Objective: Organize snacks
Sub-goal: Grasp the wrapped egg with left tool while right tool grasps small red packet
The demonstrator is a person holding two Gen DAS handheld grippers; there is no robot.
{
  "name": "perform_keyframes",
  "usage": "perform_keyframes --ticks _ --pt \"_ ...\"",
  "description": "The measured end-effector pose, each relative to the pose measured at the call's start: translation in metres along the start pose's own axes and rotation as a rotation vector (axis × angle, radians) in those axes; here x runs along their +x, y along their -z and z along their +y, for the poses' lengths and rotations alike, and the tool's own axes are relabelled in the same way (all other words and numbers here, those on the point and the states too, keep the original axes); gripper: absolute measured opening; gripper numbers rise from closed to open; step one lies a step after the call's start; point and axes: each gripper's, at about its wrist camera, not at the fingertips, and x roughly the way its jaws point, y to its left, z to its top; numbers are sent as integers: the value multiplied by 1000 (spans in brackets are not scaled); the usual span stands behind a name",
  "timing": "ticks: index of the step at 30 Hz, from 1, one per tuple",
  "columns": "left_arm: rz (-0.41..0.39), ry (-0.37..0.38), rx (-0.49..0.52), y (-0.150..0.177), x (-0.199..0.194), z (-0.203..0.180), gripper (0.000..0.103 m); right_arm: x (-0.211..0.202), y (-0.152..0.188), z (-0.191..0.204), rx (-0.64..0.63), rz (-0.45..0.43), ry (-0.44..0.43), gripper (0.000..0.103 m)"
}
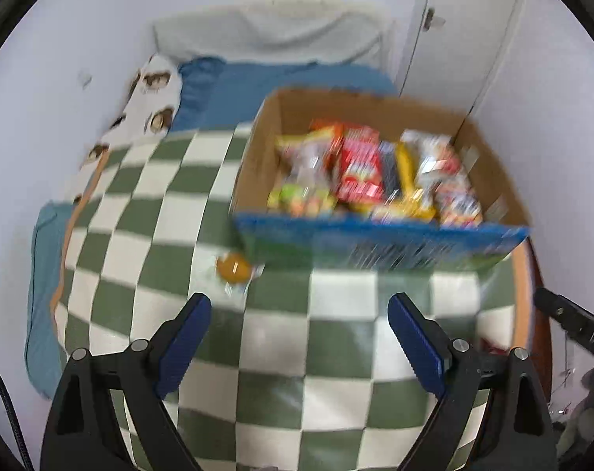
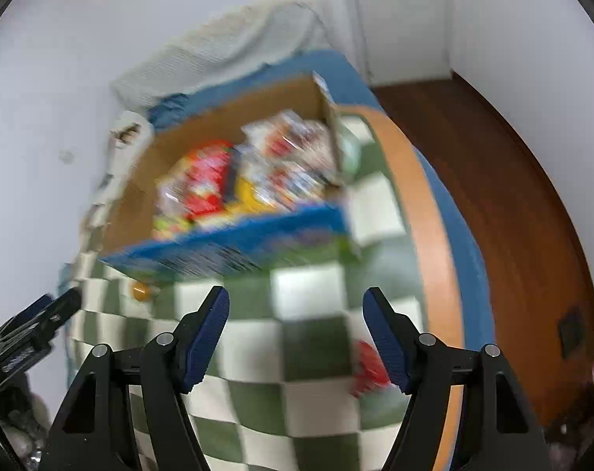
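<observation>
While both views blur:
Claws: left claw [image 1: 299,337] and right claw [image 2: 296,327] gape wide, empty.
Snacks: box [image 1: 379,243] upper right; orange candy [image 1: 234,267] left of it, on the bed.
Risk: blurred aim could nudge candy away.

Black tools [image 1: 298,320] [image 2: 297,314], ridged blue pads [image 1: 185,343], silver screws.

Cardboard box [image 1: 253,157]: one, packed with blurred snack packets, number unclear. Loose orange snack [image 1: 234,267]: one. Loose red packet [image 2: 369,365]: one. Claws: two.
</observation>
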Motion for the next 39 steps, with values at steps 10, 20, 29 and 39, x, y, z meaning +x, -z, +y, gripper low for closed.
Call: perform_keyframes --ticks 10,20,29,39 --pt "164 -61 -74 41 61 39 92 113 65 -64 166 234 33 55" --pt "185 -79 -131 11 90 89 92 139 72 30 -48 233 -26 38" --pt "216 -47 50 -26 143 84 92 160 66 100 -176 251 -46 38" --pt "226 19 219 -26 176 67 57 159 56 100 -136 282 -52 38"
